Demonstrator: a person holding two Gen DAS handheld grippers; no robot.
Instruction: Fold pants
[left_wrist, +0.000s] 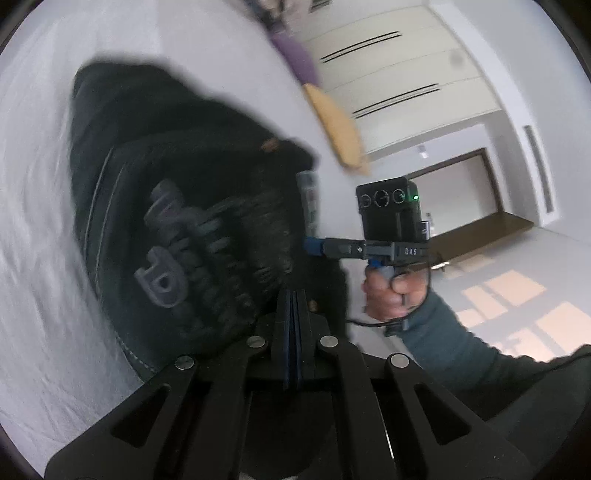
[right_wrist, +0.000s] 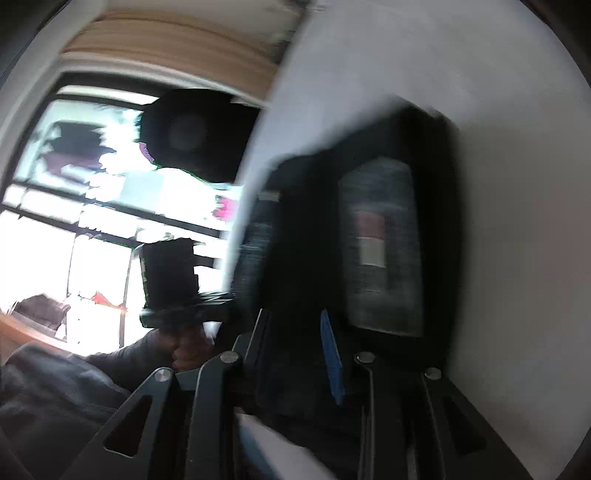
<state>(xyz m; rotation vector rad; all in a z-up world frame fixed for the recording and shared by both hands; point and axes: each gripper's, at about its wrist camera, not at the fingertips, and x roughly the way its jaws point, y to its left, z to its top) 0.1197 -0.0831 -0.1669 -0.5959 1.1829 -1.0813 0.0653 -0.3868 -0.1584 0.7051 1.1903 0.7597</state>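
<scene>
The black pants (left_wrist: 177, 192) hang bunched above a white sheet (left_wrist: 33, 206), raised grey letters facing the left wrist camera. My left gripper (left_wrist: 293, 310) is shut on a fold of the pants, its blue pads pressed together. In the right wrist view the pants (right_wrist: 384, 236) show an inner label with a red and white tag. My right gripper (right_wrist: 328, 354) is shut on the pants fabric, one blue pad showing. The right gripper also appears in the left wrist view (left_wrist: 314, 247), held in a hand at the pants' edge. Both views are motion-blurred.
A tan cushion (left_wrist: 336, 125) and a purple one (left_wrist: 295, 55) lie at the sheet's far edge. White cabinets (left_wrist: 391, 70) and a wooden bench (left_wrist: 495, 229) stand beyond. A bright window (right_wrist: 74, 206) fills the left of the right wrist view.
</scene>
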